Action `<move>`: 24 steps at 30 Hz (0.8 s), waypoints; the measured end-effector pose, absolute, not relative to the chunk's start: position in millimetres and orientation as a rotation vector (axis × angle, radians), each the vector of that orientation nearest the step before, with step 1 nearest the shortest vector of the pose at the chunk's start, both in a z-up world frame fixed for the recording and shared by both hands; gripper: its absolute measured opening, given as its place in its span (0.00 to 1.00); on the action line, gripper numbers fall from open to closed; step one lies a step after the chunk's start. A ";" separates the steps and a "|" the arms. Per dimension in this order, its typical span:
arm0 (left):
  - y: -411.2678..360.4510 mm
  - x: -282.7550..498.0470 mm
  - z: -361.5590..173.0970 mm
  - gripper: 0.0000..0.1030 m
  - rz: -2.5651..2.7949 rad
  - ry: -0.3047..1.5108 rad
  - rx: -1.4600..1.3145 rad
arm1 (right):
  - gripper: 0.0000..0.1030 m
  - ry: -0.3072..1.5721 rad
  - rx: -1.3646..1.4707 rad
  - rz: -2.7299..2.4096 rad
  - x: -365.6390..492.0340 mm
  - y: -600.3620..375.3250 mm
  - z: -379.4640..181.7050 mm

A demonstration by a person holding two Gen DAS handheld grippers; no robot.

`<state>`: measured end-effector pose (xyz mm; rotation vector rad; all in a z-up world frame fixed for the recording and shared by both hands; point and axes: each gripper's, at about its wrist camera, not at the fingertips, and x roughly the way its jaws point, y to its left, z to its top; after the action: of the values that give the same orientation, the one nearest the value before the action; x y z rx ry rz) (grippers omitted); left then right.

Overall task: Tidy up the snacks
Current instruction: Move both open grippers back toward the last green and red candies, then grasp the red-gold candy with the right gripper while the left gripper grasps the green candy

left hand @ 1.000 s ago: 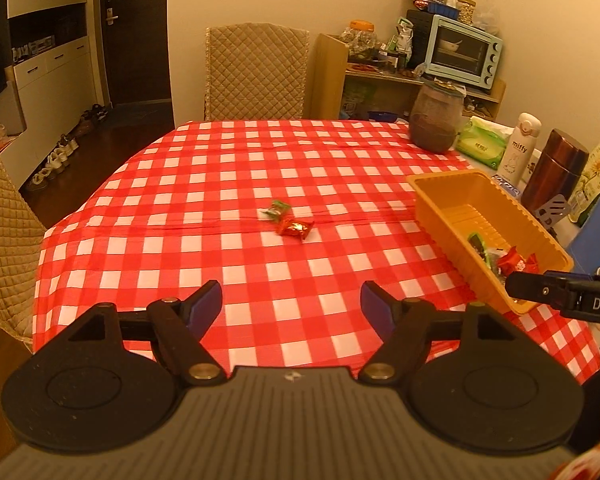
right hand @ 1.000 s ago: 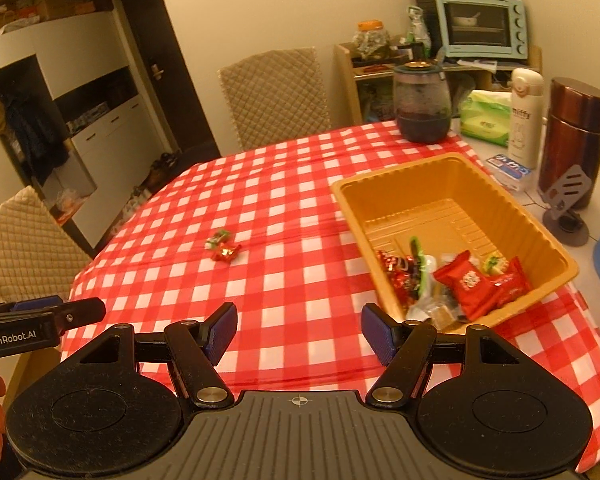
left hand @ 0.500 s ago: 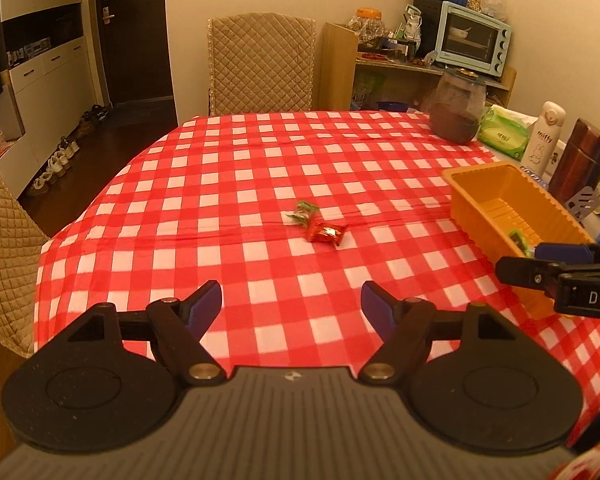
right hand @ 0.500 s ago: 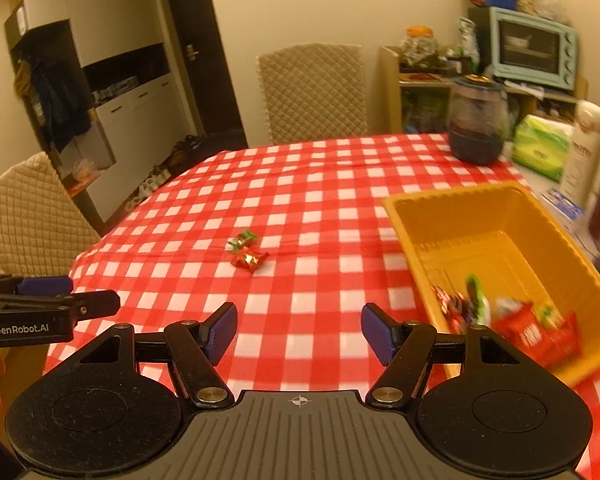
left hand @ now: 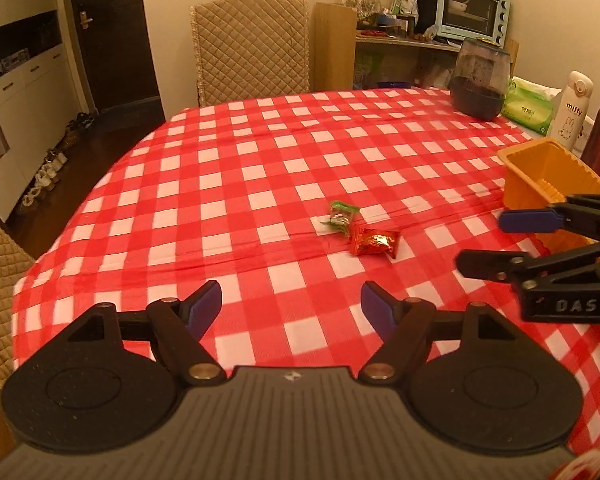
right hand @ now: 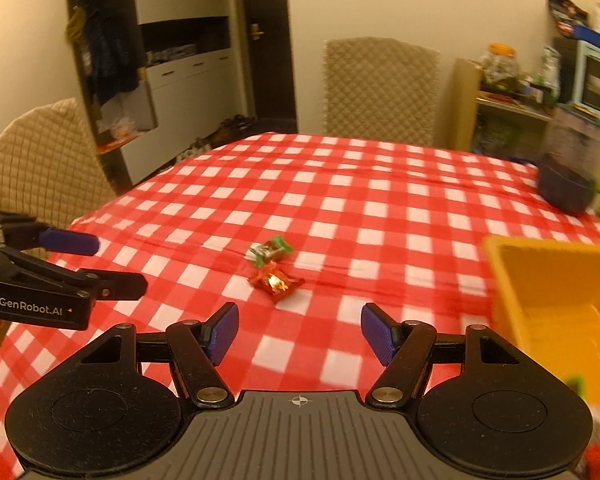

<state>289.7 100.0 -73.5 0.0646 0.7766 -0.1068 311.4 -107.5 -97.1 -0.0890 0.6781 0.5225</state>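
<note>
Two wrapped snacks lie side by side mid-table on the red checked cloth: a green one (left hand: pixel 342 216) (right hand: pixel 270 249) and a red one (left hand: pixel 374 242) (right hand: pixel 275 281). My left gripper (left hand: pixel 291 310) is open and empty, short of them on the near side. In the right wrist view it shows at the left edge (right hand: pixel 116 264). My right gripper (right hand: pixel 299 330) is also open and empty, just short of the red snack; the left wrist view has it at the right edge (left hand: pixel 480 242). The orange tray (left hand: pixel 540 178) (right hand: pixel 548 280) sits at the right, with snacks barely visible inside.
A dark jar (left hand: pixel 480 80), a green wipes pack (left hand: pixel 530 104) and a white bottle (left hand: pixel 572 112) stand at the table's far right. Quilted chairs are behind the table (left hand: pixel 252 44) and at the left (right hand: pixel 40 160). A shelf with a toaster oven (left hand: pixel 472 8) is beyond.
Both grippers have moved forward and down toward the two snacks, which now look larger and closer. The right gripper swung left, away from the tray. Both jaws stayed open.
</note>
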 end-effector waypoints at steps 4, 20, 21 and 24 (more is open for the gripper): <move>101.1 308.6 -82.1 0.71 -0.115 0.784 0.073 | 0.66 0.667 -0.128 0.561 333.0 -92.1 -113.6; 113.3 343.9 -96.5 0.71 -0.119 0.783 0.060 | 0.43 0.668 -0.274 0.649 379.6 -54.0 -163.1; 113.1 344.2 -96.8 0.71 -0.119 0.783 0.063 | 0.41 0.666 -0.279 0.651 380.3 -52.8 -164.3; 112.4 346.1 -97.5 0.71 -0.120 0.782 0.067 | 0.32 0.658 -0.287 0.658 380.5 -50.7 -166.5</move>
<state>346.1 112.4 -97.5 0.0667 0.7820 -0.1196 380.5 -50.7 -166.5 -0.2872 0.6581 0.6576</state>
